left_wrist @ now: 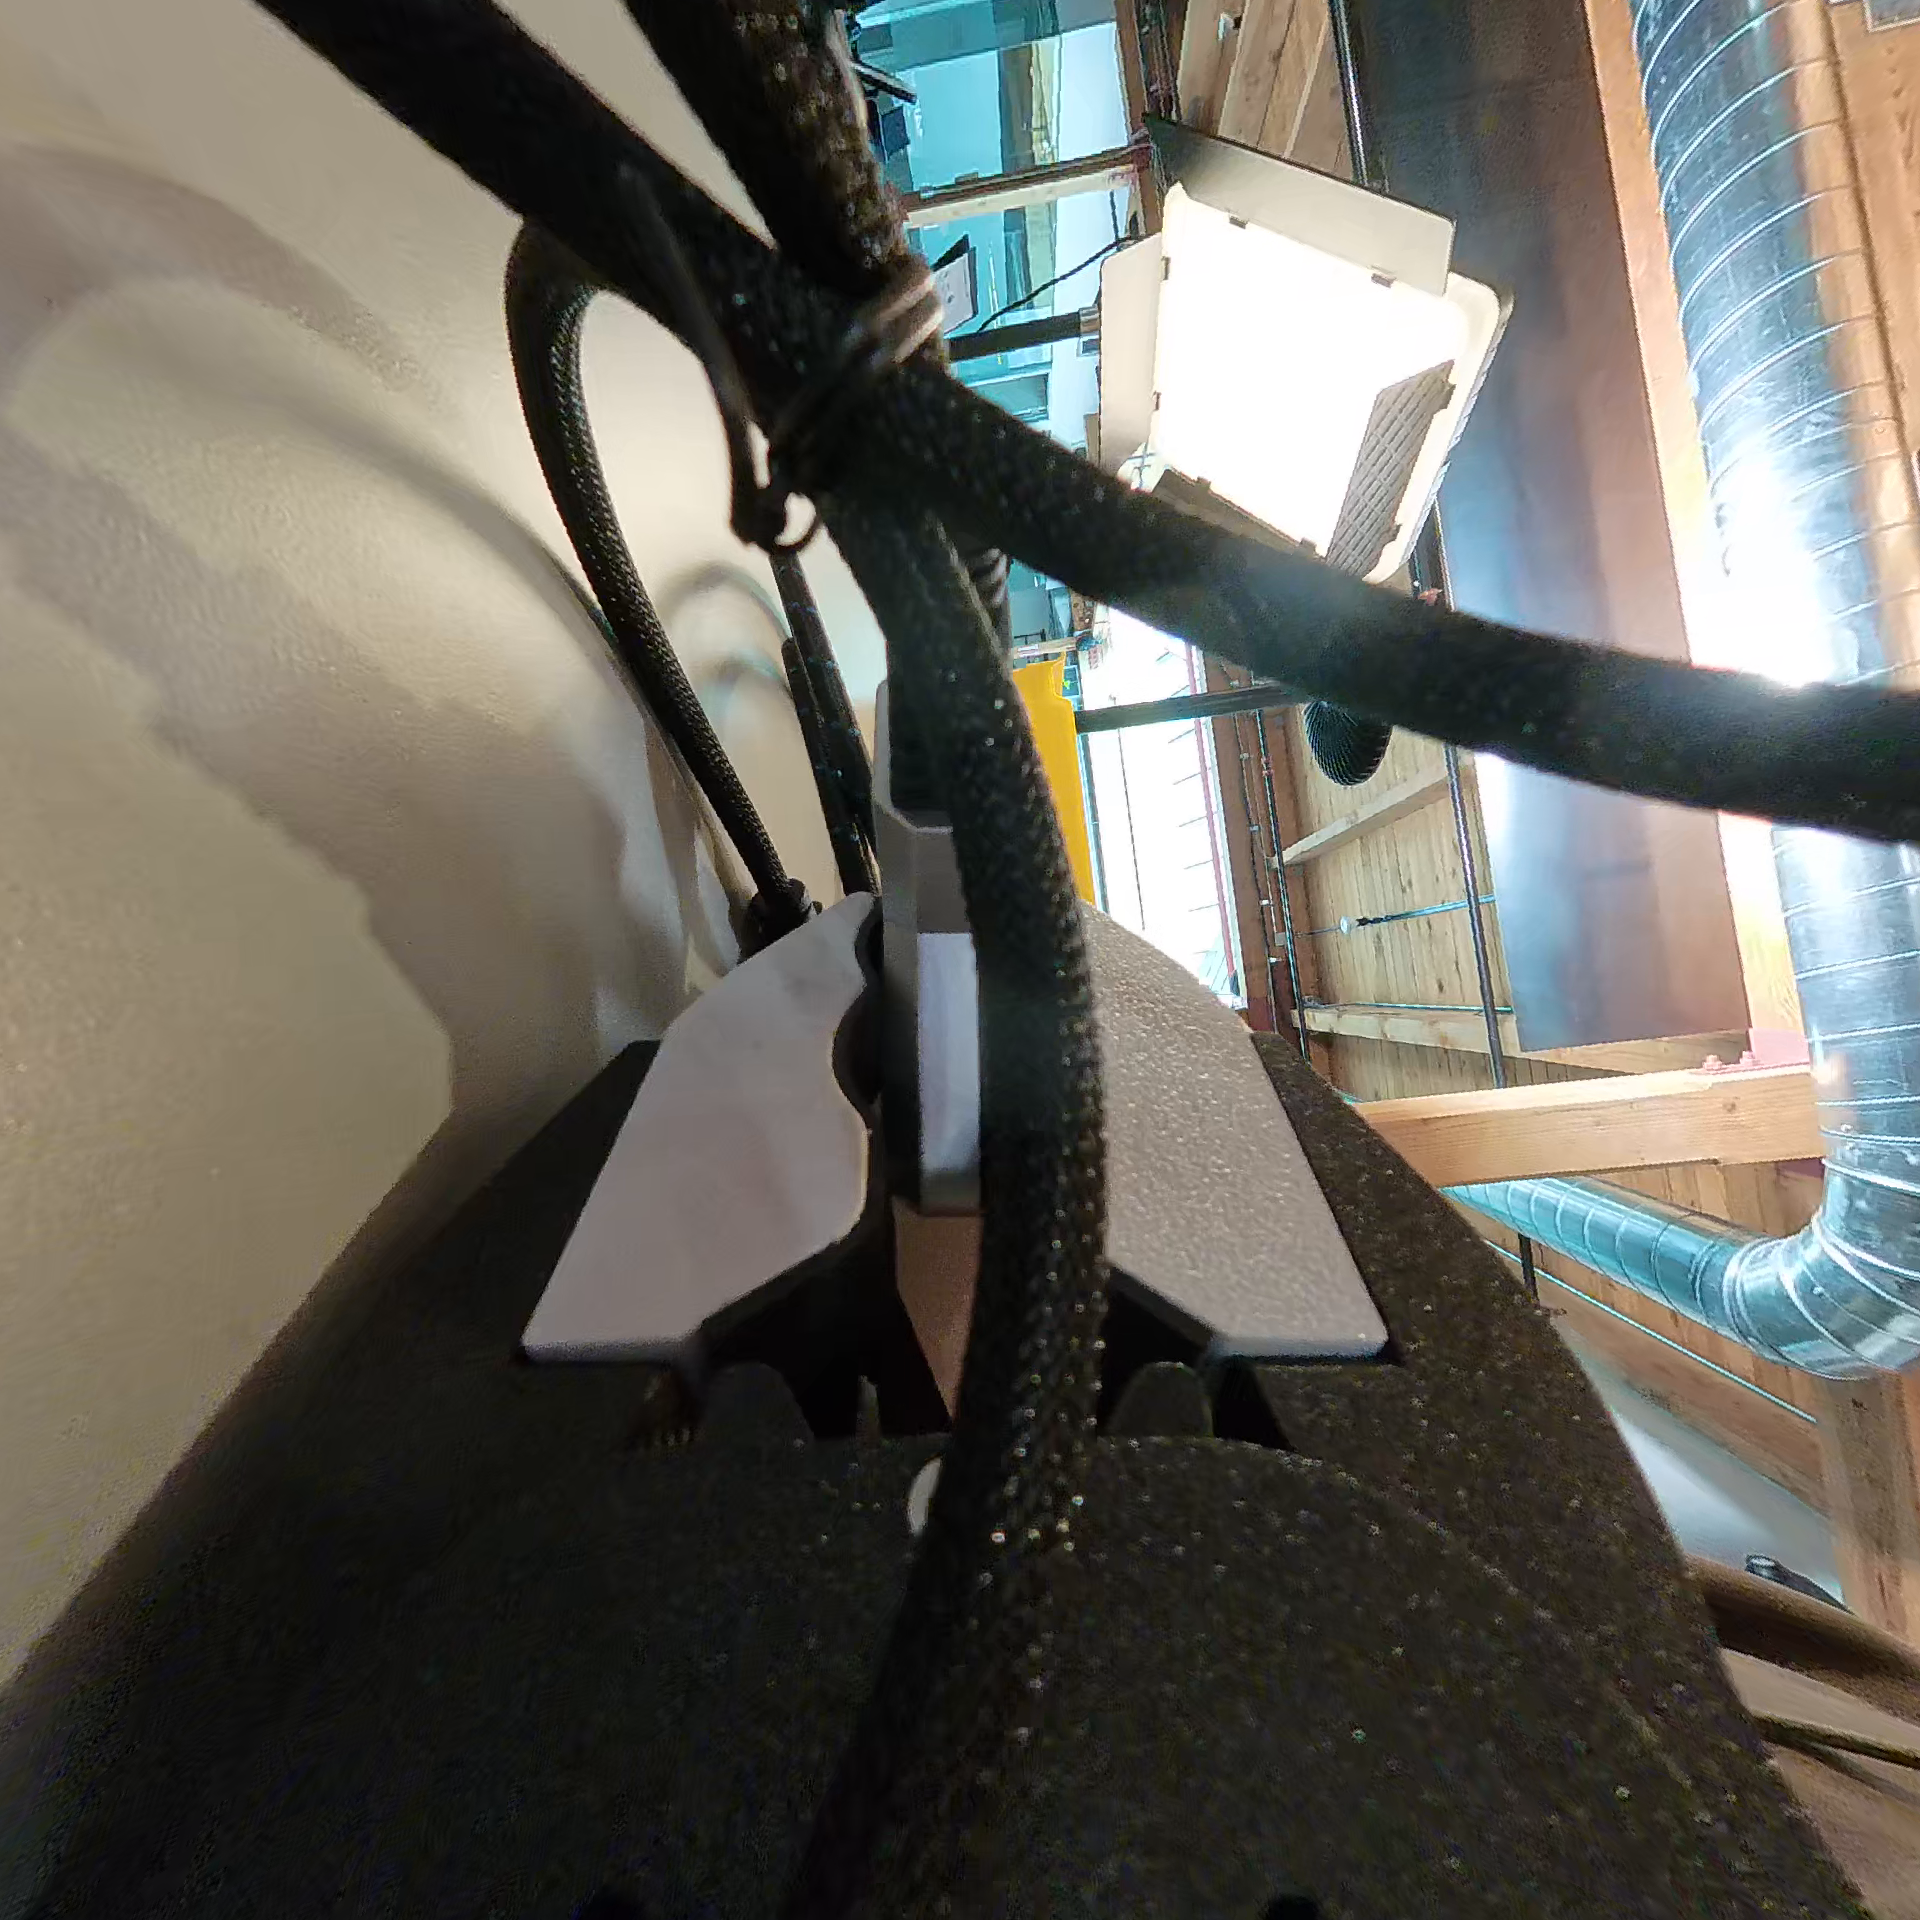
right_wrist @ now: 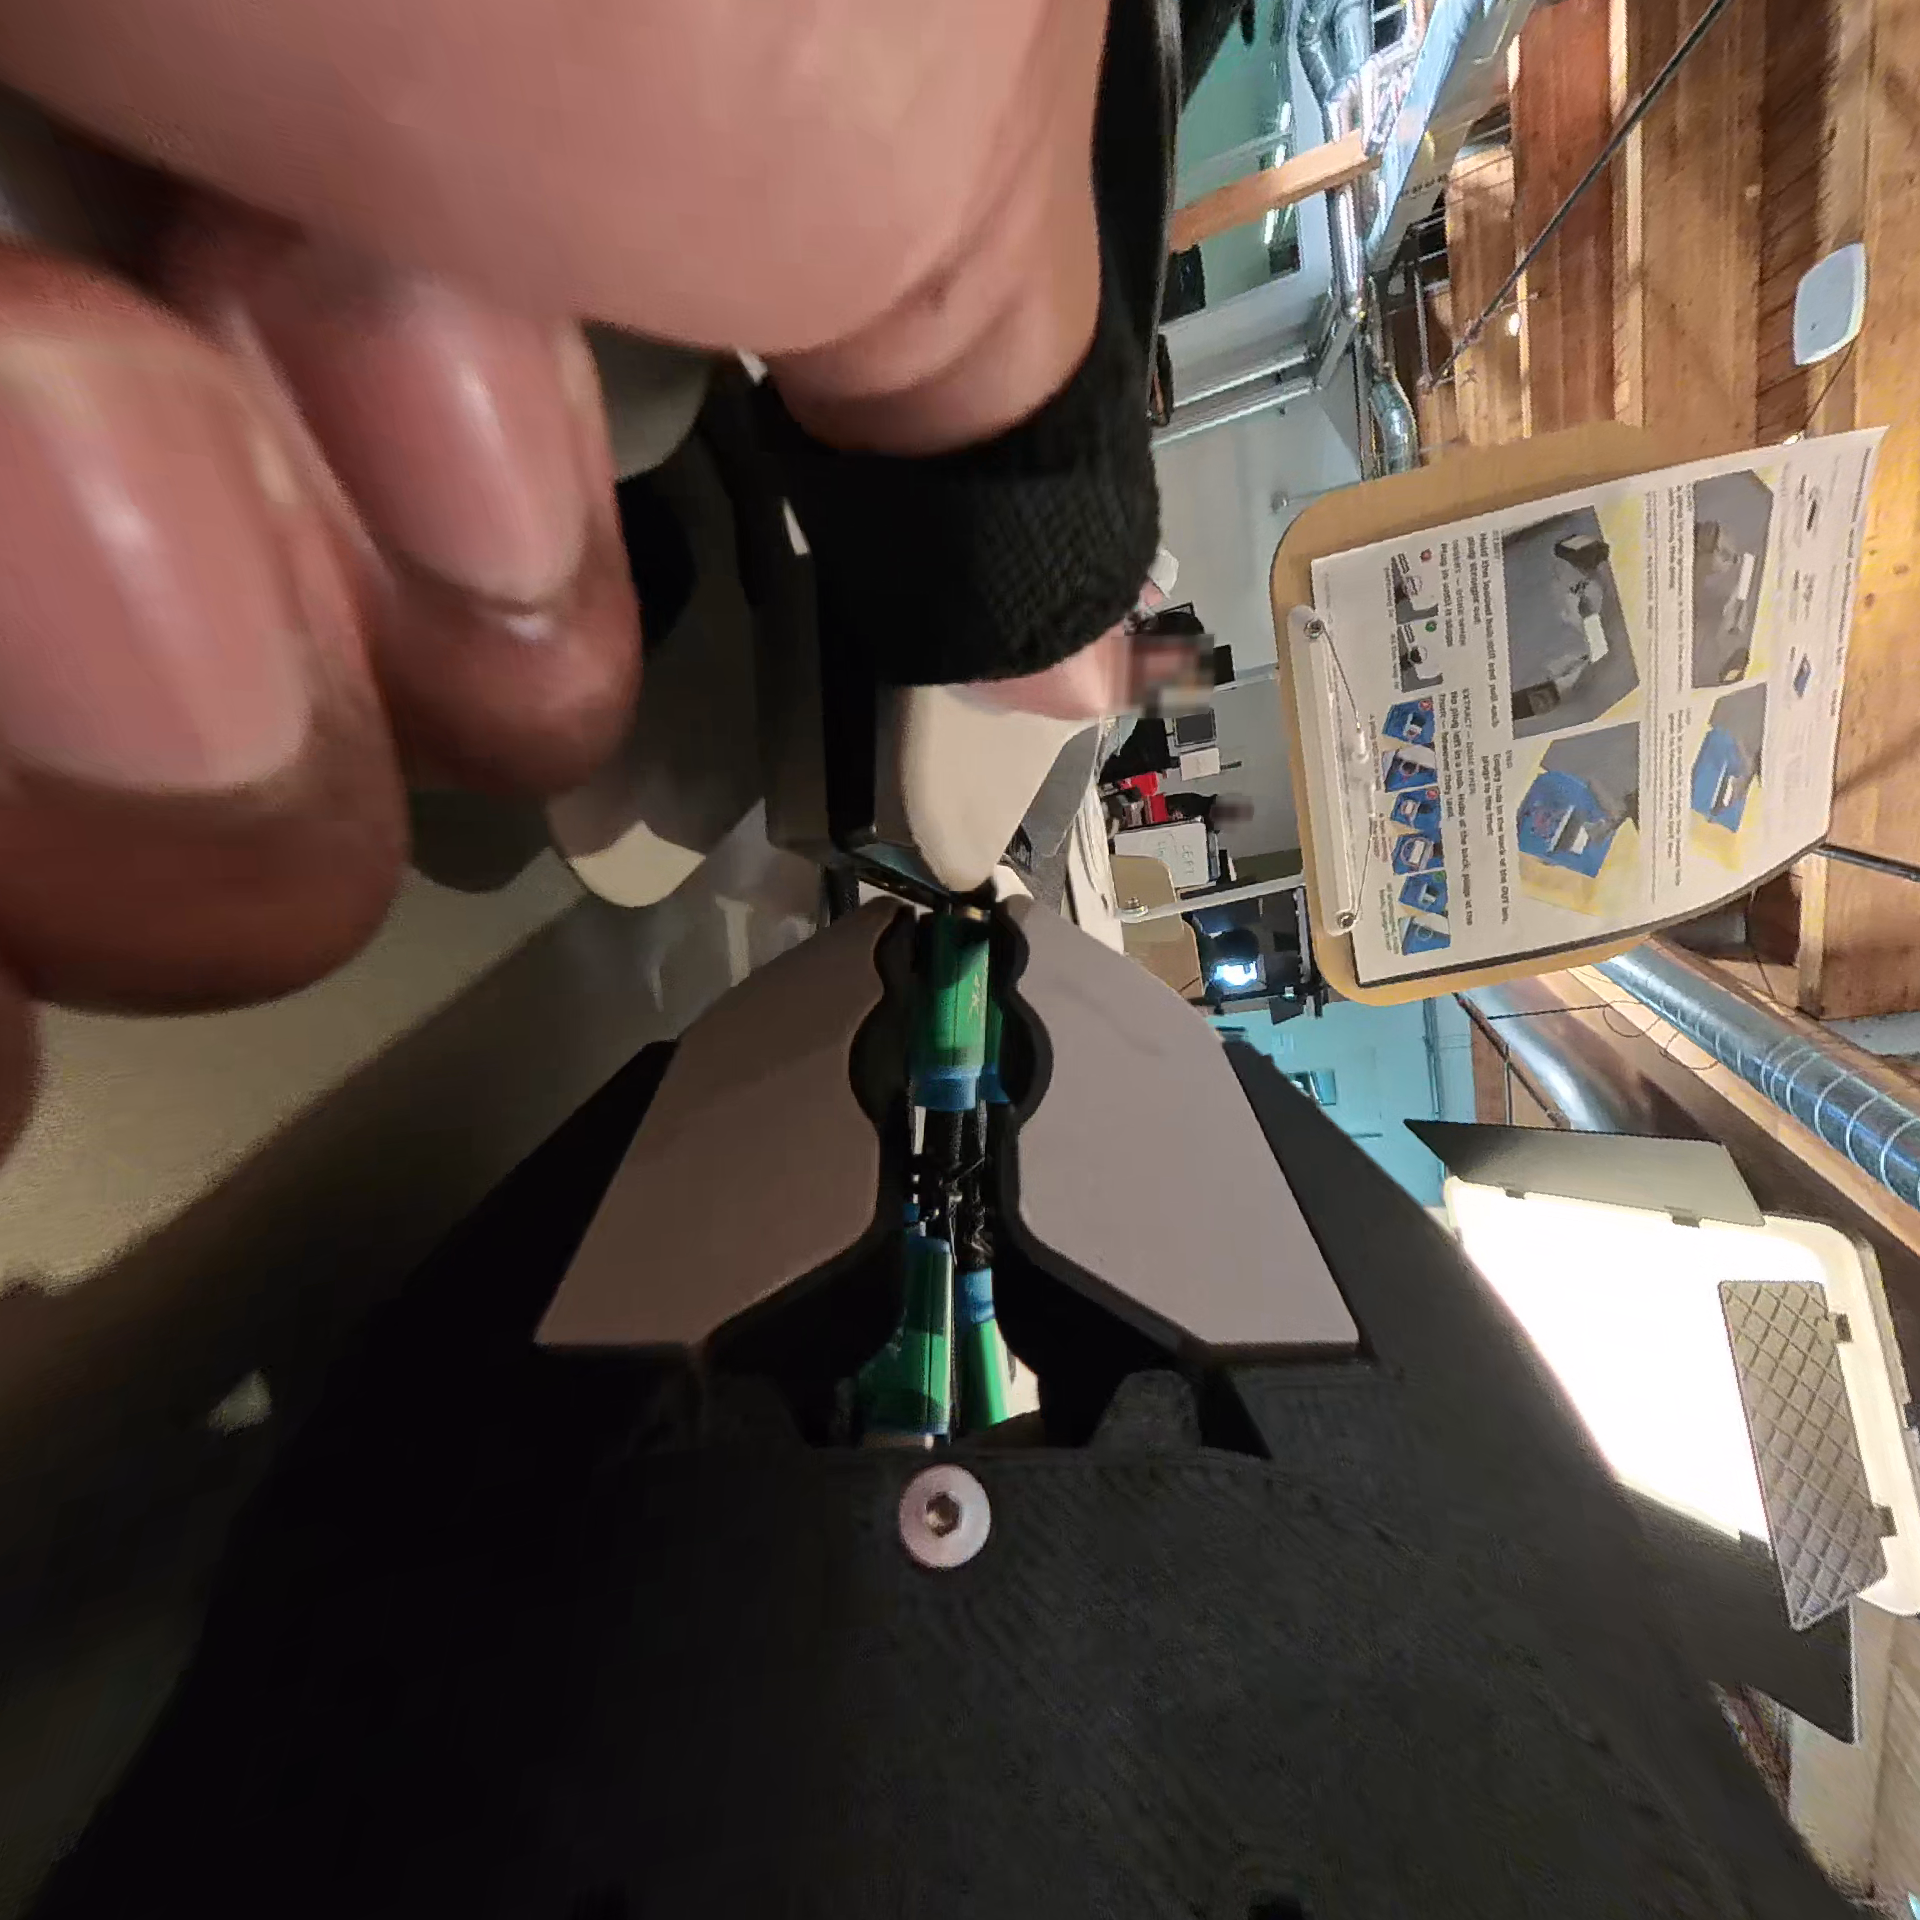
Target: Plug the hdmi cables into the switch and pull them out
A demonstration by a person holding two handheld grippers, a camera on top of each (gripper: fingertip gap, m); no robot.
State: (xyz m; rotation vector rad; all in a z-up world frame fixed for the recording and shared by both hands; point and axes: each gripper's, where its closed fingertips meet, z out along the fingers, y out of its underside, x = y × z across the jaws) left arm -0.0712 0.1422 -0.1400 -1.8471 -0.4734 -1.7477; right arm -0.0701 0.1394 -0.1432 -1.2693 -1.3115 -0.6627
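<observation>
Overhead, largest first: a pale wall [left_wrist: 260, 727] fills the left of the left wrist view, with little room between it and the cables.

Item: round metal duct [left_wrist: 1808, 623] along wooden ceiling boards, right edge of that view; open space lies between it and the gear.

Item: lit lamp panel [left_wrist: 1288, 374] with flaps, behind the cables; a like lamp [right_wrist: 1631, 1382] shows at the right edge of the right wrist view.

Item: thick black braided cables [left_wrist: 1351, 623], bundled and tied with thin wire, crossing most of the left view. One braided cable [left_wrist: 1023, 1039] runs down between the fingers.

Item: hand [right_wrist: 312, 468] with a black sleeve cuff, blurred, crowding the upper left of the right view, very near the tips.

Item: clipboard [right_wrist: 1558, 717] with a printed sheet, well apart to the right.

Item: left tongs [left_wrist: 956, 914], narrow, closed around a grey flat block [left_wrist: 930, 997] beside that cable; the right pad is hidden by the cable.

Item: right tongs [right_wrist: 951, 909], narrow, clamping green plugs [right_wrist: 961, 997] with blue collars; thin black leads trail back toward the body. A white-tipped part [right_wrist: 966, 790] touches the plug end at the tips.
</observation>
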